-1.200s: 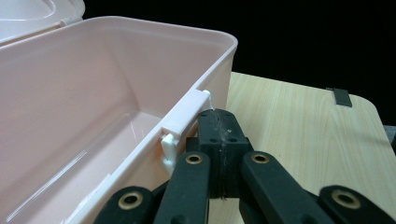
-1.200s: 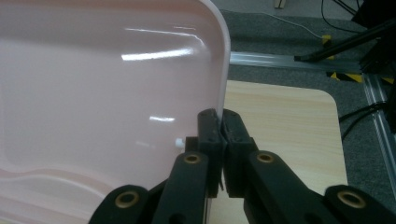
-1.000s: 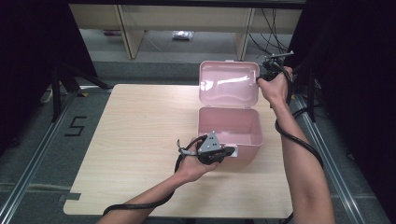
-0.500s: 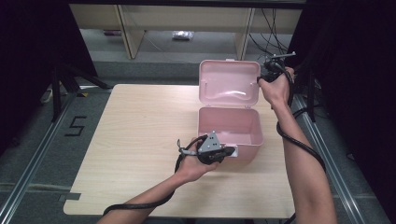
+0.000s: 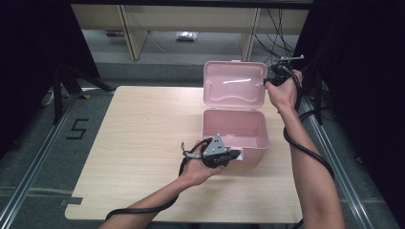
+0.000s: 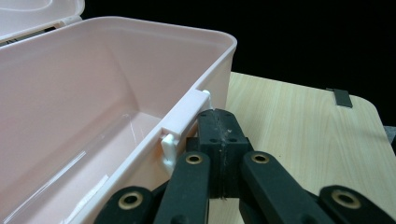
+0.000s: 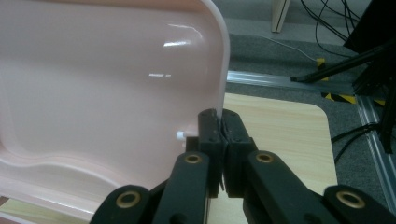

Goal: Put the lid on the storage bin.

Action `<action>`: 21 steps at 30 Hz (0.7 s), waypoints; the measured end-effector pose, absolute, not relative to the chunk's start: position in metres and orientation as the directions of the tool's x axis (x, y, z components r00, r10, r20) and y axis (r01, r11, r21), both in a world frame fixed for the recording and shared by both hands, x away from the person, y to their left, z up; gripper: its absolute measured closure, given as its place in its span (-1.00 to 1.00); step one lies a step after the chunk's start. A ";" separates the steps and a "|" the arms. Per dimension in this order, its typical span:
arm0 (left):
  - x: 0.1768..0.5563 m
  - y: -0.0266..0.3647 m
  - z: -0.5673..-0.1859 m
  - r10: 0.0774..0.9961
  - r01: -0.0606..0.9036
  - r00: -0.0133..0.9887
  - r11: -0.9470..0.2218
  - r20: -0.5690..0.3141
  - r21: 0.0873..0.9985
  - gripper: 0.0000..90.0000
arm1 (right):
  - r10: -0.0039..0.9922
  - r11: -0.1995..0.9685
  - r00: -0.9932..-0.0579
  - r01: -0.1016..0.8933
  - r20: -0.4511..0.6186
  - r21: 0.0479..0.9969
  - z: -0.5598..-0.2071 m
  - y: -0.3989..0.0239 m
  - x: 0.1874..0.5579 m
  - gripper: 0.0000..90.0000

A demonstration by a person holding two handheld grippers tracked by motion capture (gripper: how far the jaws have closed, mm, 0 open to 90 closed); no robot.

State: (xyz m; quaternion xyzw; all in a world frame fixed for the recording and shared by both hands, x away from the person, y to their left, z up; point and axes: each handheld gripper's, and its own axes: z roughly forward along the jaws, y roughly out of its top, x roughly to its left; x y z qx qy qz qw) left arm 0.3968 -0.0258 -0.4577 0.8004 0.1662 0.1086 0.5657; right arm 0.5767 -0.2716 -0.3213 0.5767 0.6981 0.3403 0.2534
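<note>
Near the table's point(image 5: 143, 143) right edge, our right gripper point(image 7: 219, 135) pinches the upright lid's point(image 5: 234, 83) side rim. Our left gripper point(image 6: 219, 135), jaws pressed together, seemingly presses the pink box's point(image 5: 234, 131) front latch point(image 6: 184, 116), steadying it.

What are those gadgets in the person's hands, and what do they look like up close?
Each hand holds a black claw with two flat jaws on jointed black links fixed by brass-coloured rivets. The left claw carries a grey three-cornered plate on top. The right claw has thin rods sticking up. A thick black cable trails from each. The forearms are bare, with no sleeves in view.
</note>
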 end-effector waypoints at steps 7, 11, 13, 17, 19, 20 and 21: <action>0.397 -0.026 -0.458 0.389 0.144 0.921 -0.306 -0.014 0.941 1.00 | 0.981 0.082 -0.190 0.615 0.047 0.784 -0.321 -0.270 0.571 0.99; 0.397 -0.026 -0.457 0.389 0.142 0.921 -0.308 -0.012 0.941 1.00 | 0.980 0.090 -0.195 0.611 0.038 0.787 -0.321 -0.270 0.568 0.99; 0.397 -0.026 -0.458 0.389 0.143 0.921 -0.305 -0.014 0.941 1.00 | 0.977 0.101 -0.209 0.598 0.033 0.795 -0.321 -0.271 0.568 0.99; 0.397 -0.026 -0.458 0.390 0.144 0.921 -0.305 -0.014 0.942 1.00 | 0.980 0.089 -0.197 0.598 0.038 0.797 -0.321 -0.270 0.564 0.99; 0.397 -0.026 -0.457 0.389 0.144 0.921 -0.309 -0.013 0.940 1.00 | 0.980 0.089 -0.196 0.596 0.037 0.798 -0.320 -0.270 0.562 0.99; 0.397 -0.026 -0.457 0.389 0.143 0.921 -0.309 -0.012 0.940 1.00 | 0.976 0.128 -0.219 0.577 0.002 0.807 -0.320 -0.272 0.562 0.99; 0.397 -0.026 -0.457 0.389 0.144 0.921 -0.309 -0.013 0.940 1.00 | 0.979 0.092 -0.201 0.582 0.033 0.808 -0.321 -0.270 0.561 0.99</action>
